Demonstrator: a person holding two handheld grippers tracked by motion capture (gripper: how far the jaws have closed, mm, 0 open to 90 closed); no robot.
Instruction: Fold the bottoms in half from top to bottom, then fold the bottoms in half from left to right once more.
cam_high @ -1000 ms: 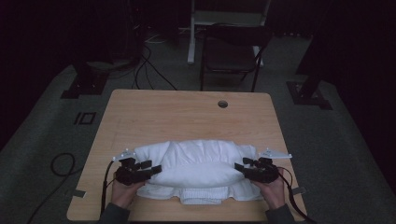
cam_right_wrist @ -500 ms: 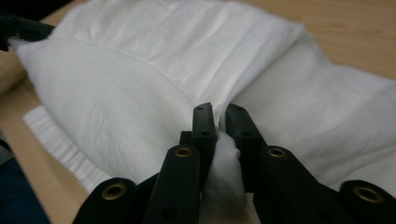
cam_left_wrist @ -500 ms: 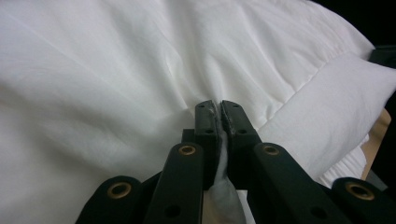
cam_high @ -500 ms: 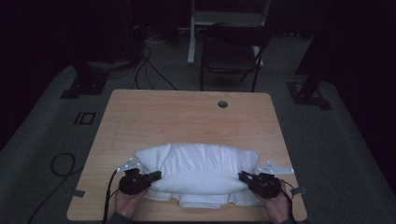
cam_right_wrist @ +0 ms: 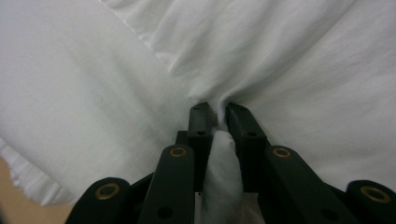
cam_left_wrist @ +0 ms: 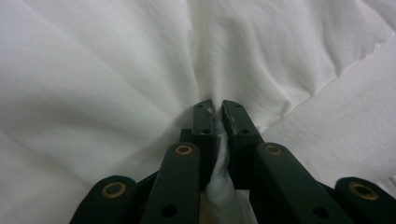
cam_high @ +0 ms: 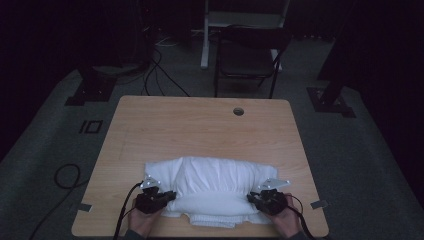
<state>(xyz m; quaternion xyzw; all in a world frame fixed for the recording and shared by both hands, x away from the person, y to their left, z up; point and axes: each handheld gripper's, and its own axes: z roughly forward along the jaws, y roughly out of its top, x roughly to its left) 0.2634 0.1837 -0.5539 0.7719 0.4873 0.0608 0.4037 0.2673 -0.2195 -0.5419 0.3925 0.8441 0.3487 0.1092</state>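
White cloth (cam_high: pixel 212 187) lies bunched at the near edge of the bench (cam_high: pixel 200 125). The left claw (cam_high: pixel 167 196) and the right claw (cam_high: pixel 254 198) have just been closing and each now pinches a fold of it. Likely a folding step; next, lift both ends together evenly.

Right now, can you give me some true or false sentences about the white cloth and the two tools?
1. The left tool is pinching a fold of the white cloth. True.
2. The right tool is open with nothing in it. False: a bunch of the cloth sits squeezed between its jaws.
3. The cloth lies at the far end of the table, by the round hole. False: it lies at the near edge, by the person's hands.
4. A chair stands behind the table. True.
5. The cloth is red. False: it is white.
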